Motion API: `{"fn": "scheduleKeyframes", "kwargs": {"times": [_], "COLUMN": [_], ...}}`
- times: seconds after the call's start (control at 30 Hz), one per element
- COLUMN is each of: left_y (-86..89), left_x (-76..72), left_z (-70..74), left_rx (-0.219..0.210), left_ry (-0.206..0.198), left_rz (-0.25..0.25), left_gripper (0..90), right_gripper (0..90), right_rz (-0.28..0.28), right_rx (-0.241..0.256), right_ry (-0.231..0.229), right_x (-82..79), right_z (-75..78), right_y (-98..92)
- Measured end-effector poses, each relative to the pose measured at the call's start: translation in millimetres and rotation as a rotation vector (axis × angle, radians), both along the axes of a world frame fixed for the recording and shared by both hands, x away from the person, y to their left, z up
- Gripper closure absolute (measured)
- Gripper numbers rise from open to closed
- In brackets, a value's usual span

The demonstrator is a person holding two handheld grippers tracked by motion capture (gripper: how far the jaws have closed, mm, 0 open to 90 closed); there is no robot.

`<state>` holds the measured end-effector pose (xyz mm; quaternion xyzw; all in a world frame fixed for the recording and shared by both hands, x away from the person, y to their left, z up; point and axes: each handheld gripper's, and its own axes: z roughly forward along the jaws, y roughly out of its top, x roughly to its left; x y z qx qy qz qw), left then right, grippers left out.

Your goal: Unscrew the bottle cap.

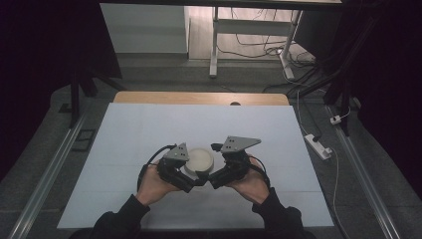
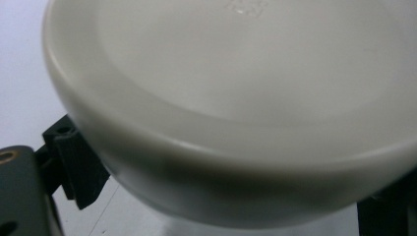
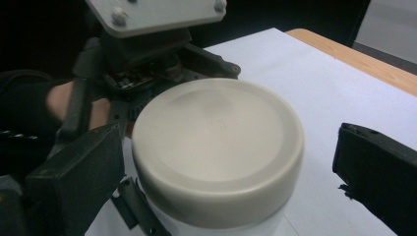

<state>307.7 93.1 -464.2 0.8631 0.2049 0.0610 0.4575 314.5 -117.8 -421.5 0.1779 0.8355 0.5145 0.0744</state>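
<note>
A round cream lid (image 1: 200,158) caps a pale jar standing in the middle of the white sheet. In the left gripper view the lid (image 2: 236,83) looms very close, and the jar body (image 2: 246,201) sits between my left gripper's (image 2: 231,196) jaws, which press its sides. My left gripper (image 1: 193,175) comes at the jar from the left, my right gripper (image 1: 216,174) from the right. In the right gripper view my right gripper (image 3: 228,162) is open around the lid (image 3: 216,142), with a gap at the right jaw. The left gripper (image 3: 147,59) shows behind the lid.
The white sheet (image 1: 149,129) covers the table, whose wooden far edge (image 1: 199,97) is bare. Beyond it stand a white desk frame (image 1: 215,45) and floor cables. A power strip (image 1: 318,146) lies off the table's right side.
</note>
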Motion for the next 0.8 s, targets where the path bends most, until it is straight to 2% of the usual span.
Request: {"fn": "scheduleKeyframes", "kwargs": {"times": [0.07, 0.1, 0.17, 0.23, 0.37, 0.43, 0.47, 0.5, 0.6, 0.63, 0.67, 0.7, 0.73, 0.8], "left_y": [-1.8, -5.5, -6.8, -8.7, -9.5, -8.0, -8.0, -5.8, -2.9, -2.9, -1.3, -1.3, 0.2, 0.8], "left_x": [-1.1, -3.5, -4.2, -5.2, -5.9, -5.0, -5.0, -3.7, -2.0, -2.0, -1.2, -1.2, -0.9, -1.1], "left_z": [0.8, 1.6, 1.7, 1.7, 2.6, 2.8, 2.8, 2.4, 1.6, 1.6, 1.1, 1.1, 1.6, 2.4], "left_rx": [0.013, 0.027, 0.029, 0.033, 0.035, 0.027, 0.027, 0.018, -0.007, -0.007, -0.023, -0.023, -0.021, -0.02], "left_ry": [-0.007, -0.014, -0.014, -0.015, -0.017, -0.013, -0.013, -0.01, 0.008, 0.008, 0.019, 0.019, 0.016, 0.021], "left_rz": [0.009, 0.029, 0.034, 0.039, 0.019, -0.012, -0.012, -0.051, -0.12, -0.12, -0.168, -0.168, -0.227, -0.262], "left_gripper": [7.3, 7.3, 7.3, 7.3, 7.3, 7.3, 7.3, 7.3, 7.3, 7.3, 7.3, 7.3, 7.3, 7.3], "right_gripper": [0.0, 0.0, 0.1, 3.8, 6.7, 6.9, 6.9, 7.0, 7.0, 7.0, 7.1, 7.1, 7.1, 7.1], "right_rz": [-0.023, -0.028, -0.042, -0.055, -0.062, -0.054, -0.043, -0.029, 0.027, 0.05, 0.073, 0.095, 0.122, 0.173], "right_rx": [-0.017, -0.021, -0.037, -0.038, -0.045, -0.042, -0.044, -0.044, -0.037, -0.031, -0.028, -0.023, -0.011, 0.009], "right_ry": [-0.007, -0.006, -0.013, -0.022, -0.031, -0.034, -0.035, -0.032, -0.01, -0.001, 0.005, 0.015, 0.028, 0.058], "right_x": [-1.8, -2.9, -5.2, -7.6, -10.2, -10.7, -10.7, -10.6, -9.0, -8.2, -7.2, -6.2, -5.2, -2.7], "right_z": [-1.7, -2.5, -3.8, -4.4, -5.0, -4.8, -4.4, -4.0, -2.9, -2.6, -2.4, -2.2, -2.3, -2.7], "right_y": [3.5, 5.4, 9.4, 11.8, 13.5, 13.3, 13.1, 12.7, 10.2, 9.2, 8.0, 6.8, 5.6, 2.8]}}
